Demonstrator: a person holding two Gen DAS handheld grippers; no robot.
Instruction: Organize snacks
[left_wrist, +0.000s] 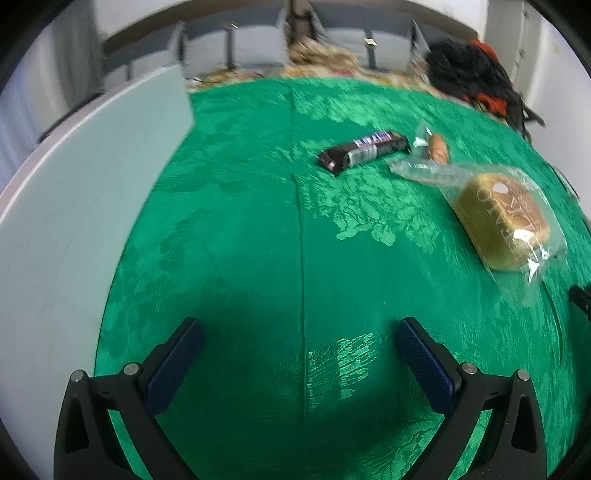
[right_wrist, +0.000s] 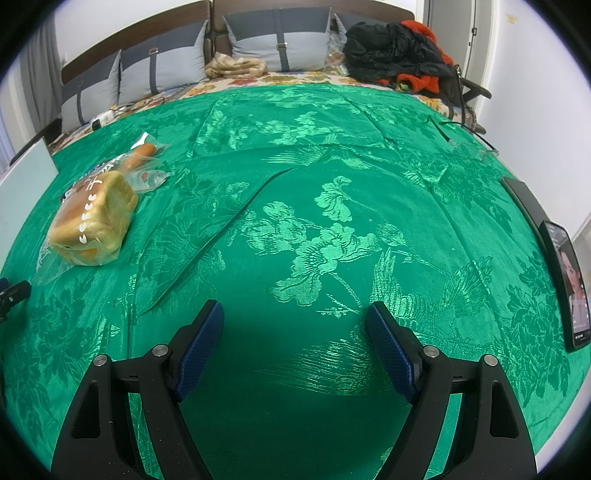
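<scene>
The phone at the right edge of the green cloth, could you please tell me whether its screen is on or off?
On. The phone lies flat on the green cloth, and its screen glows with a picture, though too distorted to make out.

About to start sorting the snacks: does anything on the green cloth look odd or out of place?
Nothing spilled or damaged. The bagged bread, sausage and chocolate bar lie loosely scattered, and a phone sits at the cloth's edge.

Green woven damask cloth (right_wrist: 332, 229): satin sheen; clear crinkly plastic bread bag (left_wrist: 502, 218): glossy; dark foil-like chocolate bar wrapper (left_wrist: 364, 150): shiny
</scene>
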